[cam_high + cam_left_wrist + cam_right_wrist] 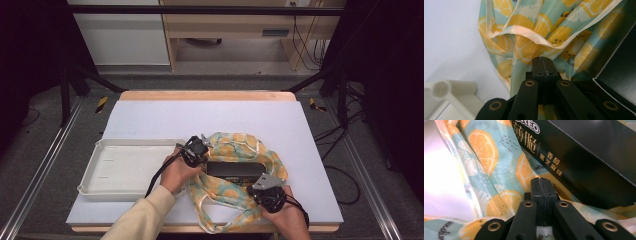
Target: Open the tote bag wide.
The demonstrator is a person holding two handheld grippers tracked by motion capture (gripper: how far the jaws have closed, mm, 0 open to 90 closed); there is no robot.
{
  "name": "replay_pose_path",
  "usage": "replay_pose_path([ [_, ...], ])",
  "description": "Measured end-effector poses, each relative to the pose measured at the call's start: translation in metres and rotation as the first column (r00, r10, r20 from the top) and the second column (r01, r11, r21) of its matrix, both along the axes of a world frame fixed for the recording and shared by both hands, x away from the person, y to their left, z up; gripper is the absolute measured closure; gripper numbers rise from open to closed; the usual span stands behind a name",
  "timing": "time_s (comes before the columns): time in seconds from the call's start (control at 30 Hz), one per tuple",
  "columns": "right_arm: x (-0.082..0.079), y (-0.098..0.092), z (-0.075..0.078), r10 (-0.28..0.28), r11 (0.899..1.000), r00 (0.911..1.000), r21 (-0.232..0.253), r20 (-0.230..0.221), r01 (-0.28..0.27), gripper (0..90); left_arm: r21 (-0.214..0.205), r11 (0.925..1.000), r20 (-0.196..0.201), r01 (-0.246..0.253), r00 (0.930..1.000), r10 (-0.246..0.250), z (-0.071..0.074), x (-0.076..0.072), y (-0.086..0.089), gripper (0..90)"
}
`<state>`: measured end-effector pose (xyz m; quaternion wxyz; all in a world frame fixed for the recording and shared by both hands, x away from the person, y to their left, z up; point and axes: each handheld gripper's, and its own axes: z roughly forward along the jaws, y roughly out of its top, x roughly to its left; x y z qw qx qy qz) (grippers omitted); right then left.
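A cloth bag (235, 145) printed with yellow lemon slices on pale teal lies crumpled at the middle front of the table. In its opening rests a black Oreo box (234, 171) with gold lettering (574, 157). My left gripper (200, 150) is at the bag's left side, shut (544, 60) on a fold of the fabric (529, 47) just below its cream hem. At the bag's front right, my right gripper (260, 187) is shut (541, 181) on the fabric (486, 152) in front of the box's long side.
A shallow white tray (100, 170) sits left of the bag, its corner (446, 92) close behind my left gripper. The white table top (210, 115) stretches open beyond the bag. Bag handles trail to the front edge (220, 227).
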<state>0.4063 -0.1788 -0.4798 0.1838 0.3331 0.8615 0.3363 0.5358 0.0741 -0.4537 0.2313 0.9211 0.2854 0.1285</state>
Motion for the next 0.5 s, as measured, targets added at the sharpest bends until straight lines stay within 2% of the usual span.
replay_pose_path([
  [0.23,0.0002,-0.0003,0.0000,0.003,1.000,1.0000,0.001,0.000,-0.003,90.0,-0.011,0.9999,-0.015,-0.001,0.9999,0.001,-0.0025,0.0026,0.0013,90.0],
  [0.5,-0.0003,-0.0008,0.0003,0.005,1.000,1.0000,-0.001,0.003,-0.005,90.0,-0.018,0.9998,0.003,0.000,1.0000,0.000,-0.0017,0.0009,0.0018,90.0],
])
